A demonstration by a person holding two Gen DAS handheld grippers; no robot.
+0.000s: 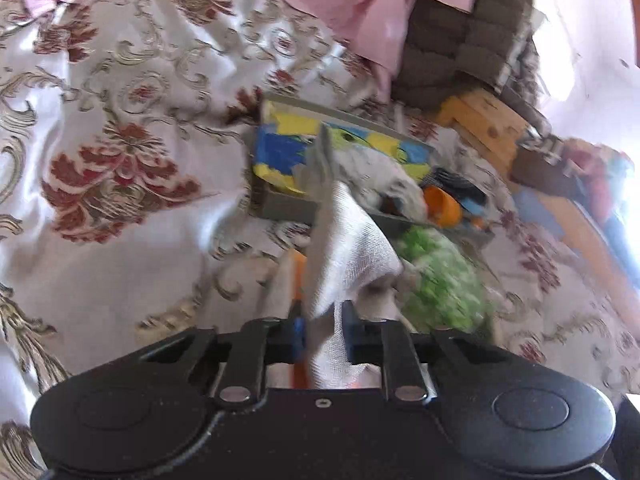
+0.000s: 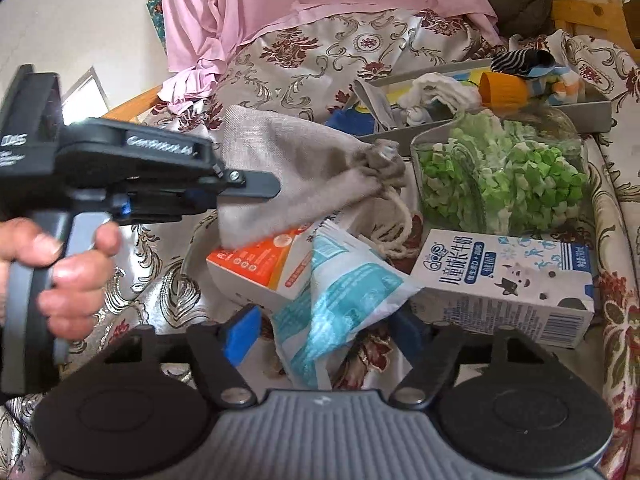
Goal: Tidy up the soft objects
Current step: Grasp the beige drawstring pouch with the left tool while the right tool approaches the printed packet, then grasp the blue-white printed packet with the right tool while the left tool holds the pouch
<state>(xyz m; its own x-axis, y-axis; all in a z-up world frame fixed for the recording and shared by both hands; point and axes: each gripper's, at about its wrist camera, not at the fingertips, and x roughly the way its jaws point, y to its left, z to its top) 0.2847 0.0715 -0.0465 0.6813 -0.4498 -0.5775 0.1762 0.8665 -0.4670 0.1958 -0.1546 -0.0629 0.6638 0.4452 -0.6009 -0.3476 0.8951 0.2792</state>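
Note:
My left gripper (image 1: 324, 332) is shut on a grey drawstring cloth pouch (image 1: 344, 252) and holds it above the floral bedspread. The right wrist view shows the same pouch (image 2: 296, 172) in the left gripper (image 2: 248, 188), hanging over an orange-and-white box (image 2: 260, 264). My right gripper (image 2: 328, 328) has its jaws apart around a white-and-teal soft packet (image 2: 340, 292); whether the pads press it I cannot tell. A grey tray (image 2: 596, 114) behind holds socks and small cloth items; it also shows in the left wrist view (image 1: 280, 204).
A clear jar of green paper stars (image 2: 500, 176) lies on its side beside the tray. A white milk carton (image 2: 508, 284) lies at the right. Pink cloth (image 2: 304, 12) covers the back. A wooden frame (image 2: 588, 16) stands at far right.

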